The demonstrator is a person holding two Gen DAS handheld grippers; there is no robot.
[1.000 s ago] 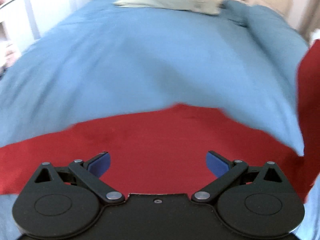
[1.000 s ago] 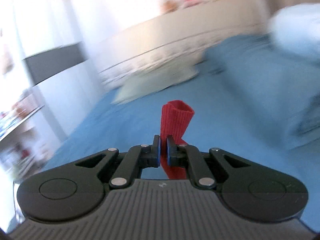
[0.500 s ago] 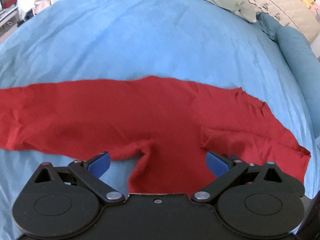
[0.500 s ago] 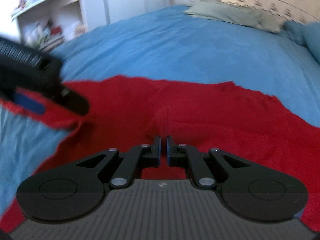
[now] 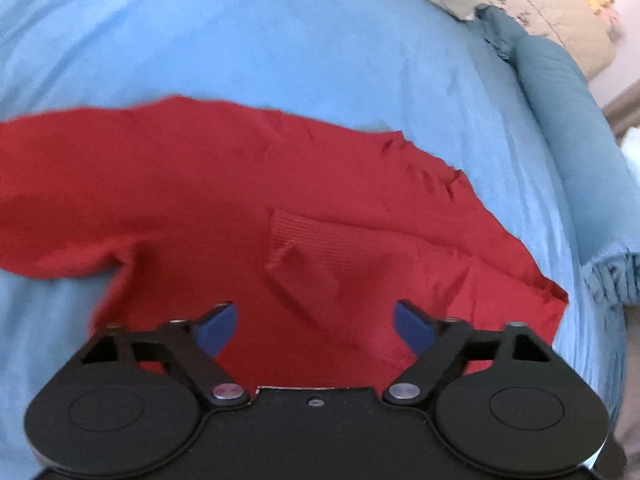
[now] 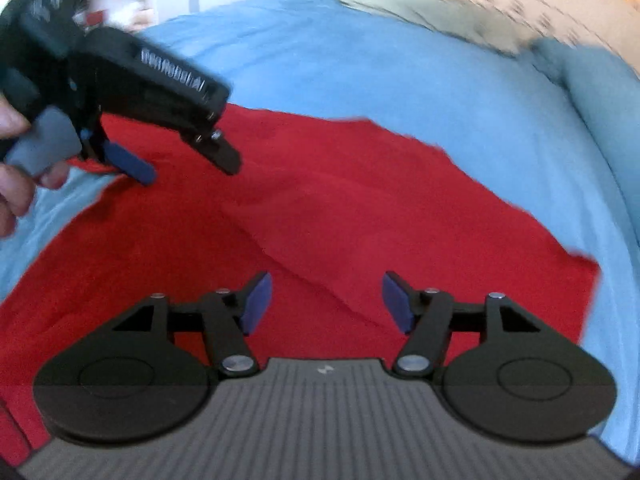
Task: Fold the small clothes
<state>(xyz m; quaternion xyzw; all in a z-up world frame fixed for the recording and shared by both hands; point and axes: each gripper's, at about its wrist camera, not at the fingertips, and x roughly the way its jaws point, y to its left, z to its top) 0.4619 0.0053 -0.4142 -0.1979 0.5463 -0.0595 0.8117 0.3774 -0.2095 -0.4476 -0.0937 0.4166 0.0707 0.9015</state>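
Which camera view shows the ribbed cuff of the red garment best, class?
The left wrist view: the ribbed cuff lies sharp on the red garment, ahead of the open left gripper. The right wrist view shows only blurred red folds, no ribbing.

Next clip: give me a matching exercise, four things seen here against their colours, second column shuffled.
Things:
1. garment
2. bedcover
3. pillow
4. trigger on the left tongs

Colours:
A. grey
B. pale green
C. red
D. blue

Pairs: 1-C, 2-D, 3-B, 4-A
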